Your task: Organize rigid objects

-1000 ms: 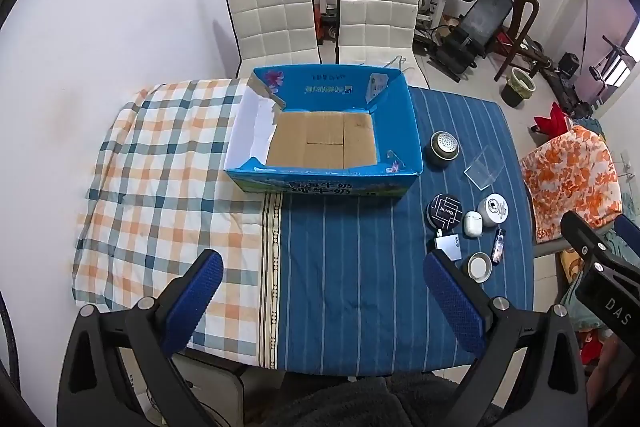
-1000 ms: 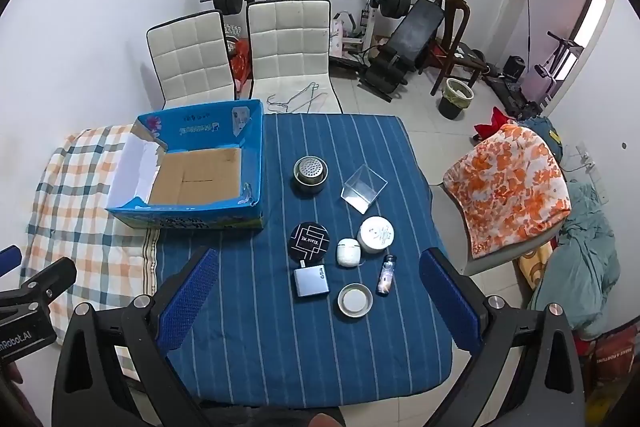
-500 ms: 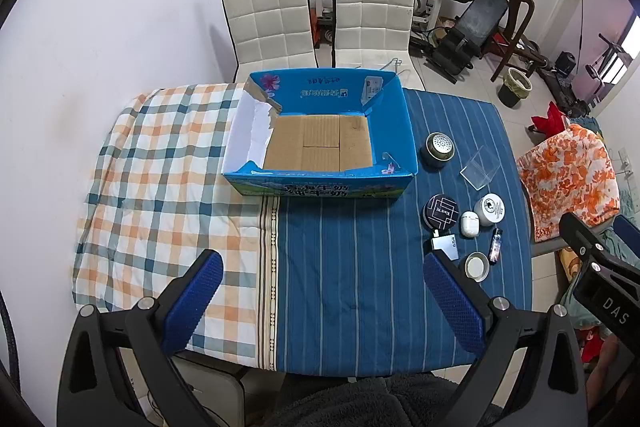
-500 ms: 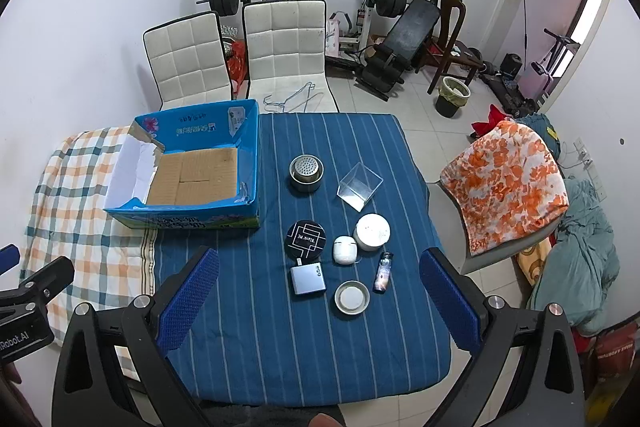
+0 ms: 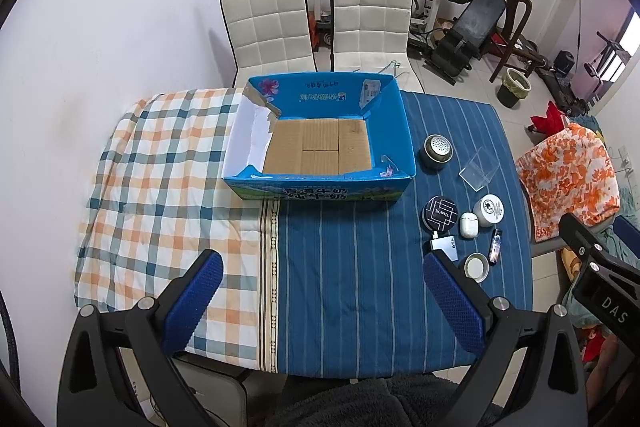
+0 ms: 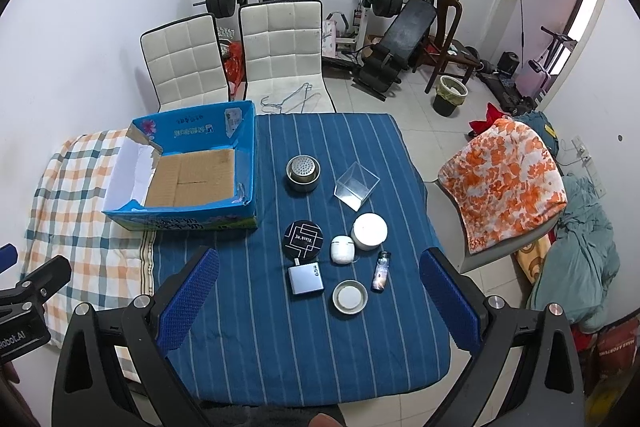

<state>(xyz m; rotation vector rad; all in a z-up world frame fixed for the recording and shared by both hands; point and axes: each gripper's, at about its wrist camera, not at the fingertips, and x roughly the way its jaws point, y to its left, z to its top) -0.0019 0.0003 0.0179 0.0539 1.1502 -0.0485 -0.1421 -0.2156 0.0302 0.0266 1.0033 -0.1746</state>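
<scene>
Both grippers have lifted back a touch, nothing else shifted. Left gripper and right gripper hang spread wide, holding nothing. Small items cluster right of the empty blue box, charger nearest, likely first pick.

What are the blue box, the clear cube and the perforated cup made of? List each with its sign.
Blue box: printed cardboard, glossy outside; brown corrugated floor and torn white flap show.
Clear cube: transparent acrylic or glass, cannot tell which; stripes show through it.
Perforated cup: likely brushed metal; dull grey sheen, punched holes on top.
</scene>
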